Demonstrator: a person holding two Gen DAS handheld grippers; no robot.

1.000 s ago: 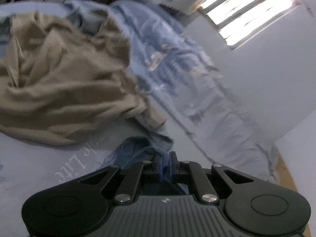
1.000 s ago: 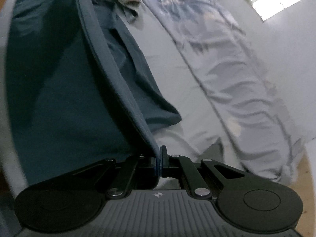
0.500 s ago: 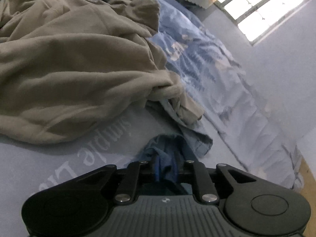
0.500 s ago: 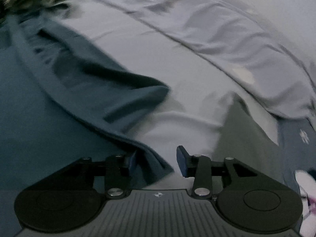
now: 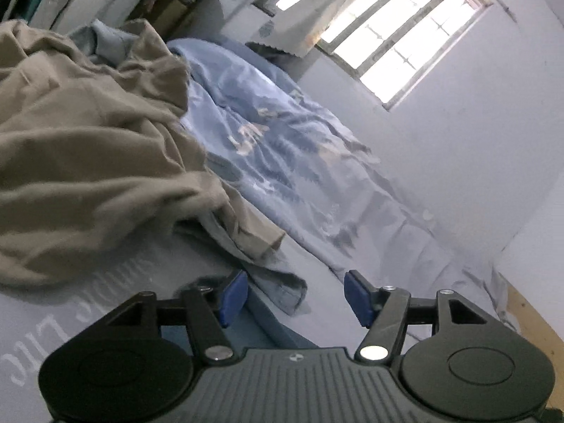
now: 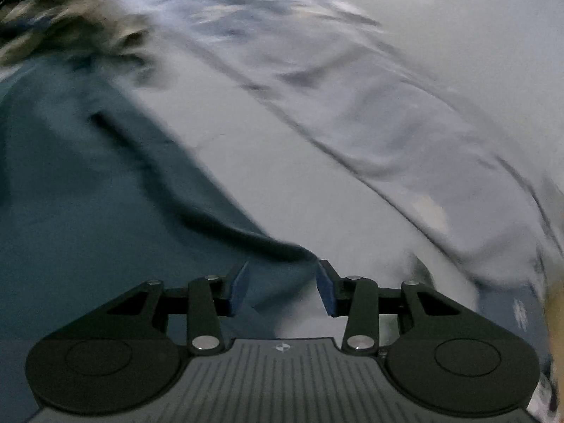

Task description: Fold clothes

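1. The left gripper (image 5: pixel 294 294) was opening, its jaws clear of the dark teal garment (image 6: pixel 88 211) flat on the bed (image 6: pixel 282 162).
2. The right gripper (image 6: pixel 282 287) stood released over the garment's hem.
3. At ten o'clock, a tan garment (image 5: pixel 88 162) lay crumpled, apparently unfolded.

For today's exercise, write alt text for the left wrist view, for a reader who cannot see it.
The left gripper hangs low over a pale bed sheet, its blue-padded fingers opening and pressing on nothing. Ahead lie a rumpled tan garment and a blue patterned quilt, beneath a bright barred window.
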